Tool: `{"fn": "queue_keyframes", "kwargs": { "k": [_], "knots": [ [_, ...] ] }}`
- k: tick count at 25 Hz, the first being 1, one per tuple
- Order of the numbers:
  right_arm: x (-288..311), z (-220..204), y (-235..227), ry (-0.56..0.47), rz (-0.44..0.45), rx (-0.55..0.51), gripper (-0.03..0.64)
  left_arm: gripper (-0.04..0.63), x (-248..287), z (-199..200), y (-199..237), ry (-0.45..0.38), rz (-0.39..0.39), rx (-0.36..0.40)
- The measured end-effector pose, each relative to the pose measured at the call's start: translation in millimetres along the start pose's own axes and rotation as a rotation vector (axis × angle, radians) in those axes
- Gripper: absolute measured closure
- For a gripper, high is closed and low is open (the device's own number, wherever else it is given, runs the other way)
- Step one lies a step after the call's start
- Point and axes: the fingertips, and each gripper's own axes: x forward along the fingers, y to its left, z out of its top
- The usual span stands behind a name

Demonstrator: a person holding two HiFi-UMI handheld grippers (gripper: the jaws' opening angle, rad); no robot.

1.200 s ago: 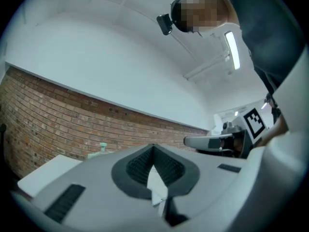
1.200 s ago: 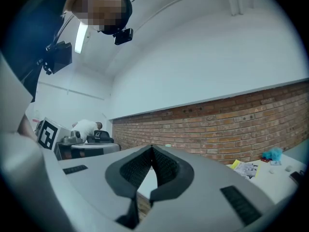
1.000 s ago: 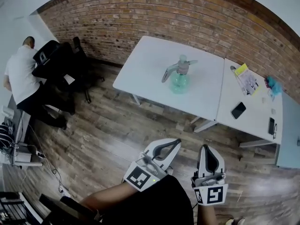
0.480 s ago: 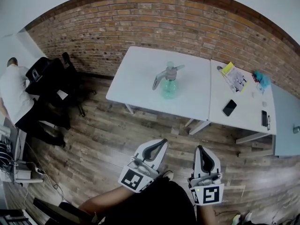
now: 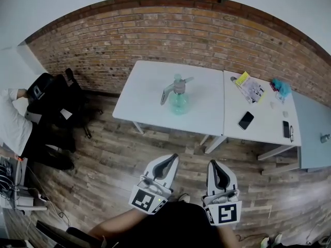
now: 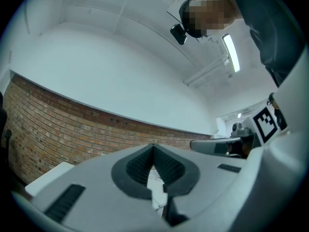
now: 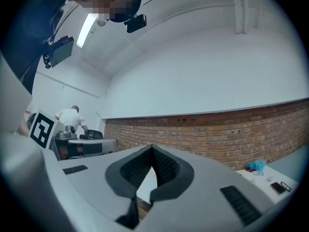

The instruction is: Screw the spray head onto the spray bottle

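A pale green spray bottle (image 5: 179,101) stands upright on the left white table (image 5: 145,94), with its grey spray head (image 5: 176,85) sitting on top, trigger pointing left. Both grippers hang well short of the table, over the wooden floor. My left gripper (image 5: 170,157) is shut with nothing in it, and so is my right gripper (image 5: 212,164). In the left gripper view the jaws (image 6: 153,148) meet tip to tip, empty. The right gripper view shows the same closed tips (image 7: 152,150), aimed level at the brick wall.
A second white table (image 5: 264,128) at the right carries a yellow-edged leaflet (image 5: 248,88), two phones (image 5: 245,120) and a teal cloth (image 5: 282,87). A black office chair (image 5: 51,94) and a person in a white shirt (image 5: 13,130) are at the far left. A brick wall (image 5: 155,35) runs behind.
The head view has swung so the tables and bottle sit further left and lower in frame. Both grippers have shifted slightly left and stay shut and empty.
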Motion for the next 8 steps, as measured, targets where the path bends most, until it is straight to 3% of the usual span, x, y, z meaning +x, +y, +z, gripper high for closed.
{"fn": "queue_keyframes", "kwargs": {
  "k": [8],
  "knots": [
    [-23.8,-2.7,0.9,-0.001,0.021,0.005,0.609,0.594,-5.2,-7.2,-27.0,-0.003,-0.01,-0.004]
  ]
}}
